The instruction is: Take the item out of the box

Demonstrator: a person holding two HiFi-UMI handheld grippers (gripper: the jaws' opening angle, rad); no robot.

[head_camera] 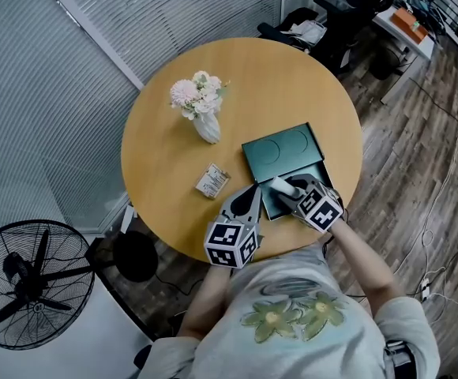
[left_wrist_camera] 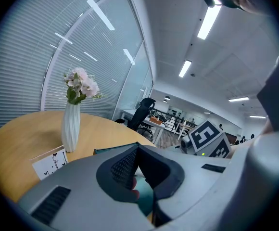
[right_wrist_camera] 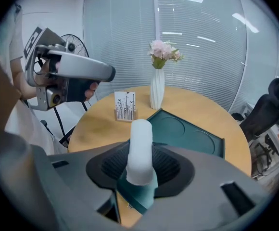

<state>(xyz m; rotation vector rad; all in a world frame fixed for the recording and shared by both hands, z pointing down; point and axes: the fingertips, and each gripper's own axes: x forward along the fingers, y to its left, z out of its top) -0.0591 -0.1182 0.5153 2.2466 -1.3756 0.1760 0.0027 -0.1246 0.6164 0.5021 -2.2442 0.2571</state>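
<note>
An open teal box lies at the near right of the round table, its lid (head_camera: 284,152) flat with two round outlines, its base (head_camera: 275,206) nearer me. My right gripper (head_camera: 296,192) is shut on a white cylinder-shaped item (head_camera: 283,185). In the right gripper view that item (right_wrist_camera: 139,148) stands up between the pads, with the teal base (right_wrist_camera: 137,198) below it and the lid (right_wrist_camera: 187,134) beyond. My left gripper (head_camera: 250,197) sits at the base's left edge. In its own view its jaws (left_wrist_camera: 138,150) are closed together on the teal rim (left_wrist_camera: 113,151).
A white vase of pink flowers (head_camera: 205,121) and a small card stand (head_camera: 212,181) sit on the wooden table (head_camera: 166,156) left of the box. A black floor fan (head_camera: 31,283) stands at the lower left. Office chairs and desks (head_camera: 332,14) lie beyond the table.
</note>
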